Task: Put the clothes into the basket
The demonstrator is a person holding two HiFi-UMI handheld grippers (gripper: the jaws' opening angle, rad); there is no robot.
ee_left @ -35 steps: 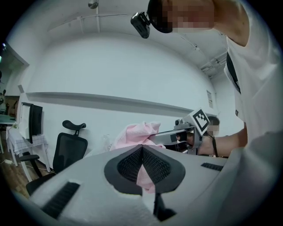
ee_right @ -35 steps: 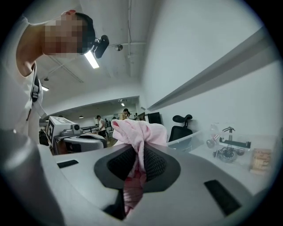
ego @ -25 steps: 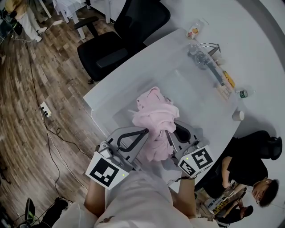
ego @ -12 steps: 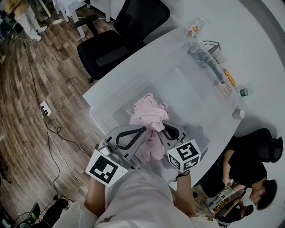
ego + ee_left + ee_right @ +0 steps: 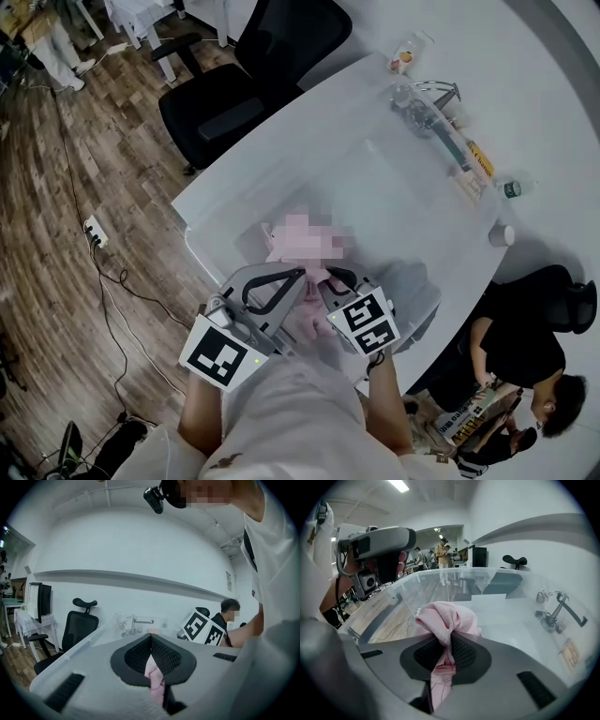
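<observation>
1. The left gripper [image 5: 152, 663] is clenched on a fold of the pink garment [image 5: 449, 617]. A strip of pink cloth is pinched between its dark ribbed pads and hangs below them.
2. The right gripper [image 5: 449, 656] is also clamped on the same garment. The cloth bunches into a knot just beyond its pads, and a tail trails down beneath them.
3. In the head view the two grippers sit side by side at lower centre, tips close together and pointing up the frame, with the garment between and beyond them.
4. The garment is gathered over the near end of the clear basket [image 5: 431, 573], inside its rim. Whether it touches the bottom cannot be told.
5. The basket stands on a white table [image 5: 309, 103] that runs diagonally across the middle of the head view.
6. A black office chair [image 5: 234, 84] stands at the upper left on the wood floor [image 5: 56, 281].
7. A metal fixture [image 5: 427, 103] lies near the table's upper right edge, with a small bottle [image 5: 511, 187] and a cup [image 5: 500, 234] below it.
8. A seated person in black [image 5: 511, 347] is at the lower right.
</observation>
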